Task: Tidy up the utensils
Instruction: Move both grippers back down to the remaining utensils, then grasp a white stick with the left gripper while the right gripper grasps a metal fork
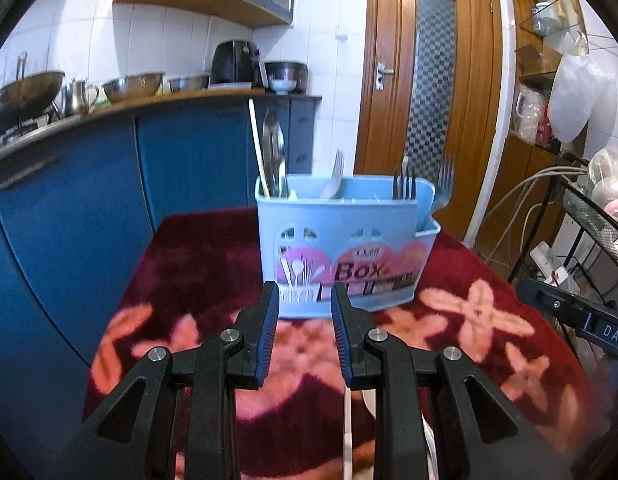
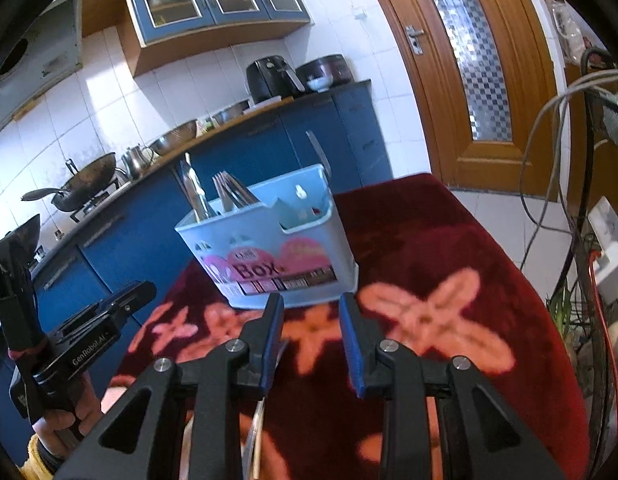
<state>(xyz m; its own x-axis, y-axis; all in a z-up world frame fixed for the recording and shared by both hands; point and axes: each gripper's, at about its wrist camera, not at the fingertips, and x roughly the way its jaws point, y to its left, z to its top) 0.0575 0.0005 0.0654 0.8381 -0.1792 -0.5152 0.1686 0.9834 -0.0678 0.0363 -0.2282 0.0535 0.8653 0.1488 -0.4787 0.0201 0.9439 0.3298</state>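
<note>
While the red flowered cloth (image 1: 197, 264) fills the lower frame of both views, I see the blue cutlery box (image 1: 345, 240) standing at centre — forks (image 1: 403, 182) and a spoon (image 1: 273, 152) upright inside. My left gripper (image 1: 305, 300) and right gripper (image 2: 311, 308) hover before it — fingers apart, holding nothing.
</note>
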